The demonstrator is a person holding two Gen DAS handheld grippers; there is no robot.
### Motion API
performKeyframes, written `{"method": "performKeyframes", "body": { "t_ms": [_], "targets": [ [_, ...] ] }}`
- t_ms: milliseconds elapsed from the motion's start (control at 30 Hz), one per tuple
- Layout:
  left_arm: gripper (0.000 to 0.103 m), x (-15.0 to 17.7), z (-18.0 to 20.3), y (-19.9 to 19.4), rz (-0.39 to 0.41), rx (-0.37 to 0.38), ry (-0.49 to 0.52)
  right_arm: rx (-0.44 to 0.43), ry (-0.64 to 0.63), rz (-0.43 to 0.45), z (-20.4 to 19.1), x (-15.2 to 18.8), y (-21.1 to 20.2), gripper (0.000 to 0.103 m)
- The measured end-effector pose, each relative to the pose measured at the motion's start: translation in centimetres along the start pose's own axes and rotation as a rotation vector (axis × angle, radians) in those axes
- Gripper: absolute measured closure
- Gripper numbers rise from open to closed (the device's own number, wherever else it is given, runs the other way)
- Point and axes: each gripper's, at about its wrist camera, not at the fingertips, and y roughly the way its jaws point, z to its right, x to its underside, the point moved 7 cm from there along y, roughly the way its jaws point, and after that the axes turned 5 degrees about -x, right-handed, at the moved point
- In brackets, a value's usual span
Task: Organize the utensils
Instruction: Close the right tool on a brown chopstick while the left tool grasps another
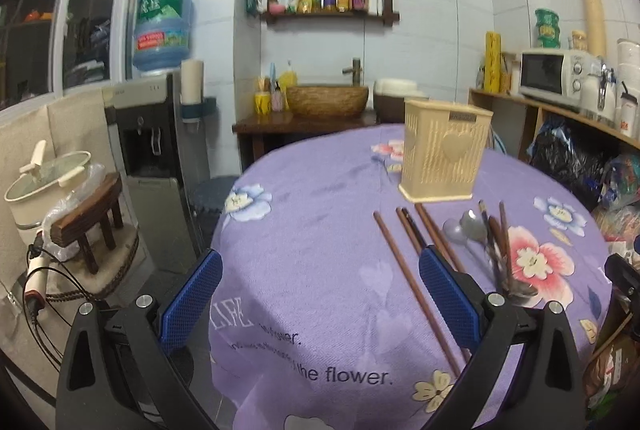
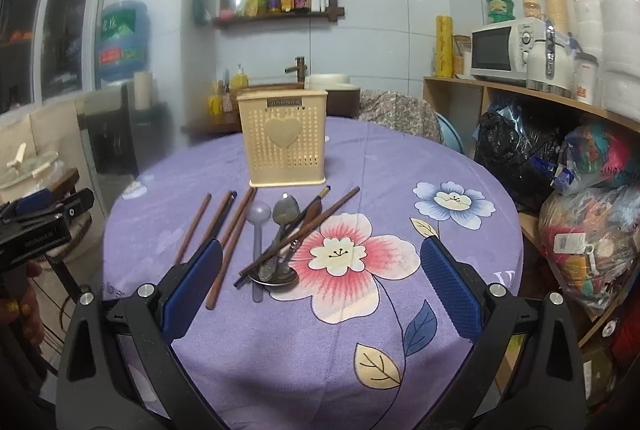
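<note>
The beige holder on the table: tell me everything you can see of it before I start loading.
The holder is a cream, plastic-looking rectangular box standing upright on the purple tablecloth, at the far side behind the loose chopsticks and spoons. Its front wall is perforated with rows of small holes, carries a raised heart in the middle and a small dark label strip near the rim, and sits on a slightly wider base. Nothing touches it; its inside cannot be seen. Both grippers are open and well short of it.

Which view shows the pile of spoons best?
The right wrist view: the pile of metal and lilac plastic spoons lies near centre, unobstructed. In the left wrist view the pile sits off to the right, foreshortened, close beside that tool's finger.
</note>
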Motion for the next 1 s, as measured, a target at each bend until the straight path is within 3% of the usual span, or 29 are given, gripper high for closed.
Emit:
{"method": "performKeyframes", "body": {
  "t_ms": [367, 533, 633, 800, 1000],
  "targets": [
    [0.005, -1.2, -0.1, 7.7, -0.259, 0.119, 0.016, -0.075, 0.028, -0.188, 2.2, -1.0, 7.6, 0.005],
    [0.015, -1.5, 2.8, 11.1, -0.374, 0.216, 0.02, -0.064, 0.044, -0.248, 2.9, -1.9, 10.9, 0.005],
    [0.022, -1.5, 4.2, 12.6, -0.409, 0.228, 0.037, -0.053, 0.047, -0.24, 2.9, -2.2, 11.4, 0.005],
    [0.043, -0.9, 6.5, 14.7, -0.482, 0.248, 0.055, -0.052, 0.027, -0.242, 2.1, -2.2, 11.9, 0.005],
    [0.049, 0.1, 7.4, 16.7, -0.528, 0.208, 0.087, -0.047, 0.037, -0.244, 2.4, -2.2, 12.2, 0.005]
  ]
}}
